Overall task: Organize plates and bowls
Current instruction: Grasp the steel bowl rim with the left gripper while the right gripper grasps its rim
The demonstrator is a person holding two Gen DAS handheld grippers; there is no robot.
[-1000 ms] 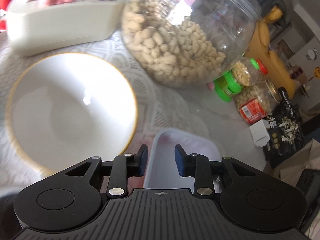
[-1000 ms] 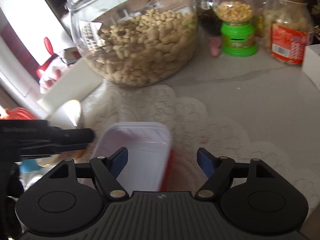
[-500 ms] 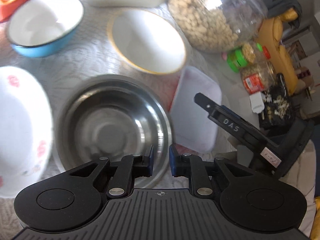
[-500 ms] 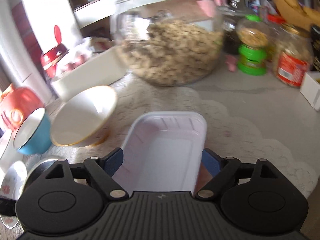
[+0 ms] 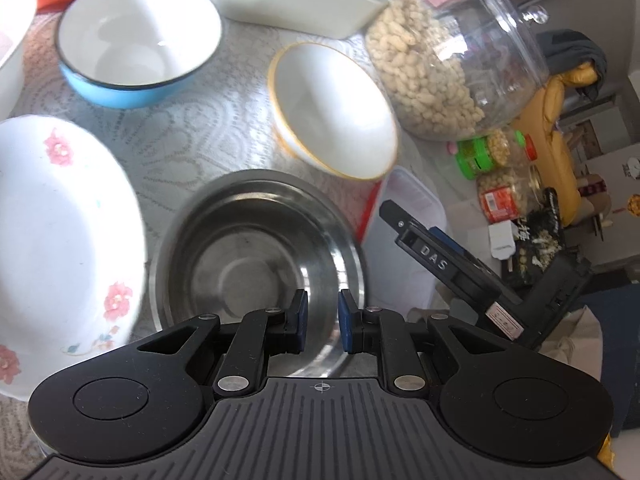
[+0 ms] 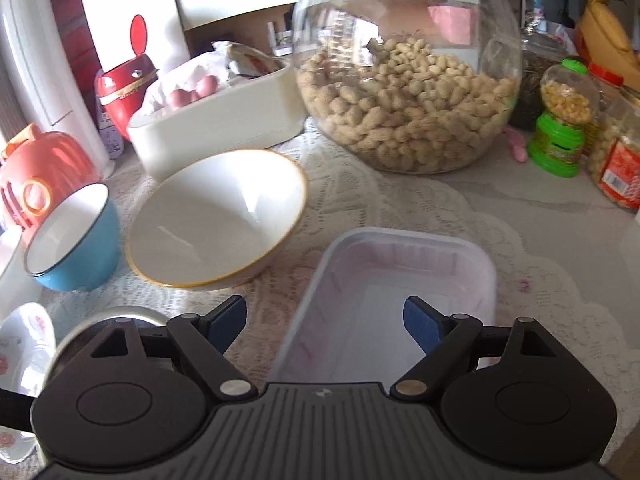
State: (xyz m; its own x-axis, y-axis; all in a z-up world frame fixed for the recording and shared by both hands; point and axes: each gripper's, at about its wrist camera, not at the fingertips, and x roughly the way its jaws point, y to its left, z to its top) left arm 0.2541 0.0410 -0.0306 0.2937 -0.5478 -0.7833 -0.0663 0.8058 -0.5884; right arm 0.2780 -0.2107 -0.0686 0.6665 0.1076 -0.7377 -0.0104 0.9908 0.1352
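Note:
My left gripper (image 5: 322,316) hovers shut over the near side of a steel bowl (image 5: 248,264), with nothing between its pads. Left of it lies a white floral dish (image 5: 60,220). A blue bowl (image 5: 136,36) and a white gold-rimmed bowl (image 5: 332,108) sit farther back. My right gripper (image 6: 324,322) stands open above the near end of a white plastic container (image 6: 400,280), its pads clear of the walls. In the right wrist view the gold-rimmed bowl (image 6: 216,216) leans to the left of the container, and the blue bowl (image 6: 76,240) is beyond it.
A big glass jar of peanuts (image 6: 404,80) and a white tub (image 6: 216,128) stand at the back. Small snack jars (image 6: 564,120) crowd the right, and an orange plastic holder (image 6: 40,176) is at the far left. A lace cloth (image 6: 400,204) covers the table.
Both grippers have drawn back from the peanut jar. The left one went from the gold-rimmed bowl to above the steel bowl, and its jaws closed. The right jaws spread wider over the container.

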